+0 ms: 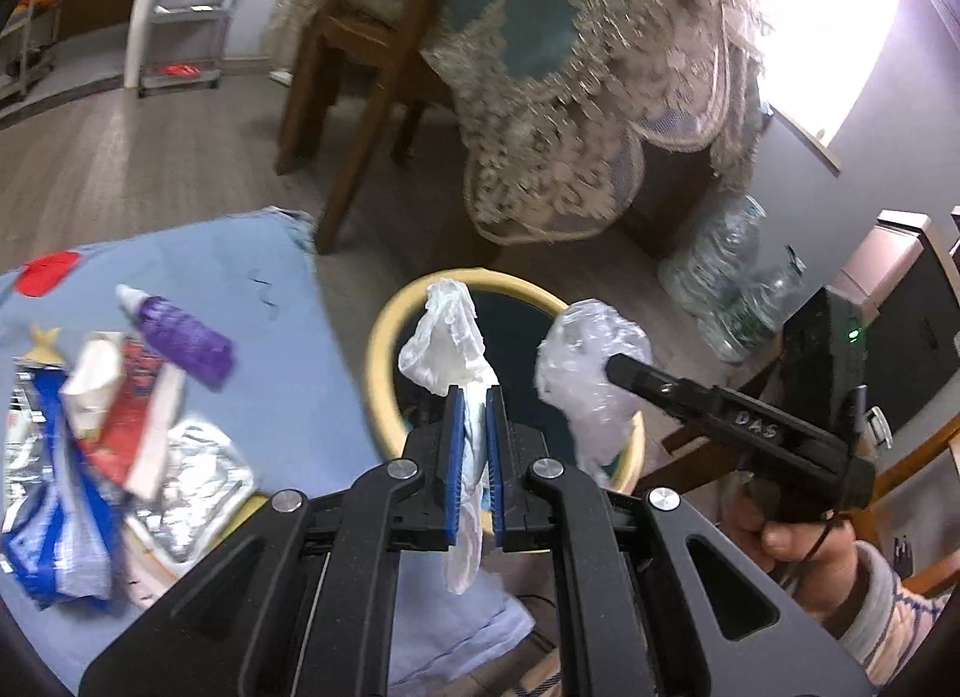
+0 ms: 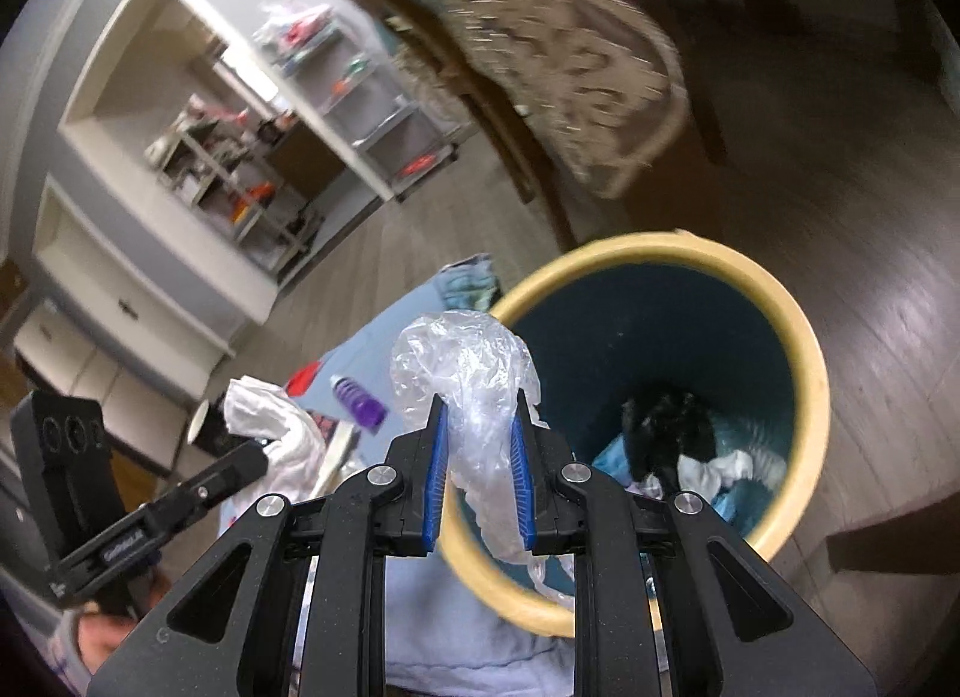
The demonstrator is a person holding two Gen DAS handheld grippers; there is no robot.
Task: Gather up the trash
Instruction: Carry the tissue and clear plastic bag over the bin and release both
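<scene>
Between the blue pads of the left gripper [image 1: 474, 397] a crumpled white tissue [image 1: 447, 331] is being pinched, its top bulging above the fingertips and its tail hanging below them. Just beyond and beneath it, the yellow-rimmed bin [image 1: 384, 337] is standing open. To the right of the left gripper, the right gripper [image 2: 480, 415] is clamping a wad of clear plastic film [image 2: 465, 361], also over the bin's mouth [image 2: 804, 349], where white, blue and black scraps are lying at the bottom. Off to the left gripper's left, on a pale blue cloth [image 1: 240, 271], a purple bottle [image 1: 180, 337], a foil wrapper [image 1: 198, 475] and a red-and-white packet [image 1: 135, 397] are lying. Farther out, a lace tablecloth [image 1: 600, 97] is hanging from a table.
</scene>
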